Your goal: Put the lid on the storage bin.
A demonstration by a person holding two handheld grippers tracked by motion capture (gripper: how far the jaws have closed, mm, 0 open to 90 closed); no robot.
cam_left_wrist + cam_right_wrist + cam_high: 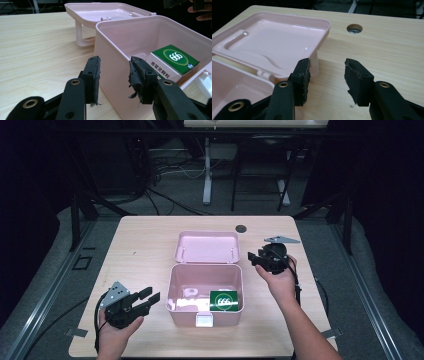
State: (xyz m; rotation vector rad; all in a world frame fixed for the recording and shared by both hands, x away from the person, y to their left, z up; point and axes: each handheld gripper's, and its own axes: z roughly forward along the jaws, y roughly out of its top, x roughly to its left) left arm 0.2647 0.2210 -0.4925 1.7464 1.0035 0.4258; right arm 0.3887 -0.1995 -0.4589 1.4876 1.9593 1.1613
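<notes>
An open pink plastic box (205,290) stands mid-table, its lid (206,246) folded flat behind it. Inside lies a green and white carton marked 666 (223,300), seen close in the left gripper view as the carton (172,62) at the box's right side. My left gripper (148,298) rests on the table left of the box, jaws open and empty, aimed at the box wall (112,75). My right gripper (256,258) hovers right of the lid, jaws open with nothing between them, facing the lid's corner (322,30).
A round cable hole (241,228) sits in the light wooden table (145,245) behind the lid. A white latch (204,320) juts from the box front. Table legs, frames and cables stand on the dark floor beyond the far edge.
</notes>
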